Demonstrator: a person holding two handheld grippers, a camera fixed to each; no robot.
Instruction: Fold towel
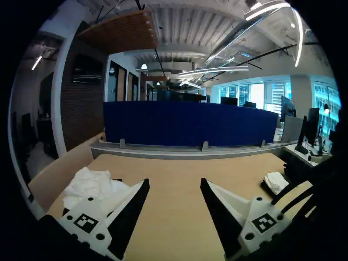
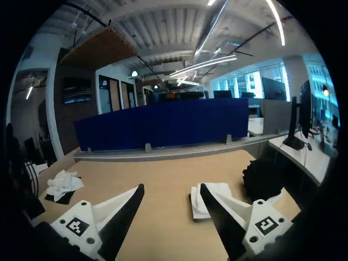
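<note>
An open-plan office with a pale wooden desk point(image 1: 174, 165) that runs up to a blue divider point(image 1: 187, 124).

In the left gripper view the left gripper point(image 1: 174, 180) hangs over the desk with its two fingers point(image 1: 132, 204) spread wide. Bare wood shows in the gap; they hold nothing and touch nothing. A crumpled towel point(image 1: 93, 187), white, lies on the desk just beside and behind the left-hand finger, which hides its near edge. A folded towel point(image 1: 276, 180), also white, lies well apart near the desk's right edge.

In the right gripper view the right gripper point(image 2: 172, 186) is likewise wide open and empty, its two fingers point(image 2: 222, 217) over the bare desk point(image 2: 165, 174). The folded towel point(image 2: 209, 198) lies just behind the tip of the right-hand finger, which covers part of it; whether they touch I cannot tell. The crumpled towel point(image 2: 63, 182) sits far off to the left on a dark cloth point(image 2: 61, 198).

That makes two towels: one crumpled, one folded. Neither lies between any fingers.

Farther out stand the divider point(image 2: 161, 124) and, at right, a black pleated object point(image 2: 263, 176) and monitors point(image 2: 302, 113) on a neighbouring desk.
</note>
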